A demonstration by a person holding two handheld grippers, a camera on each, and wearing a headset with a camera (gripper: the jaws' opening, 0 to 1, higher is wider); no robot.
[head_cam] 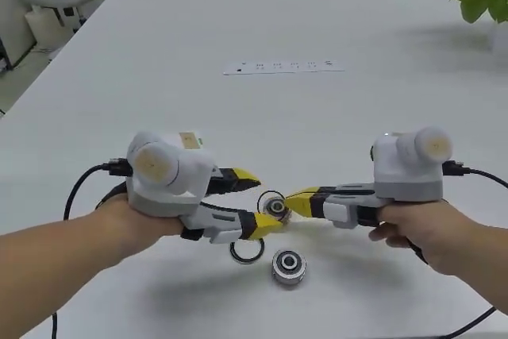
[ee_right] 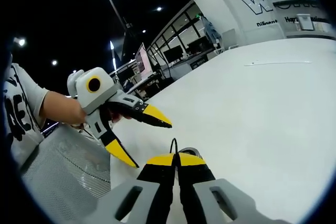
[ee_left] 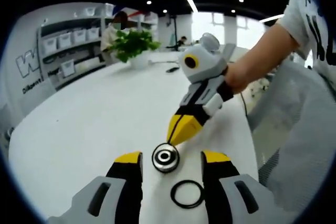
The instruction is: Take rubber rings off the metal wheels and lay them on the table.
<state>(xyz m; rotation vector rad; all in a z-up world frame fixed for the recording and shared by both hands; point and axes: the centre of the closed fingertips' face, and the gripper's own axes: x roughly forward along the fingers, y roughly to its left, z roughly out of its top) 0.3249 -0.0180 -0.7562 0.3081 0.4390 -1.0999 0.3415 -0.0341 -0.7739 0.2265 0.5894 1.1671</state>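
Head view: we hold L gripper (head_cam: 268,202) w/ jaws apart either side of metal wheel (head_cam: 277,209); R gripper (head_cam: 292,202) clamped on its rubber ring (head_cam: 270,195). Loose ring (head_cam: 247,250), second wheel (head_cam: 288,266) lie nearer.

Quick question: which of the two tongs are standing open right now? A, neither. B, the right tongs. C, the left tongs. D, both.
C: the left tongs have their yellow-tipped jaws spread apart, with the small round metal wheel seen between them, while the right tongs are closed tip to tip on a thin black rubber ring.
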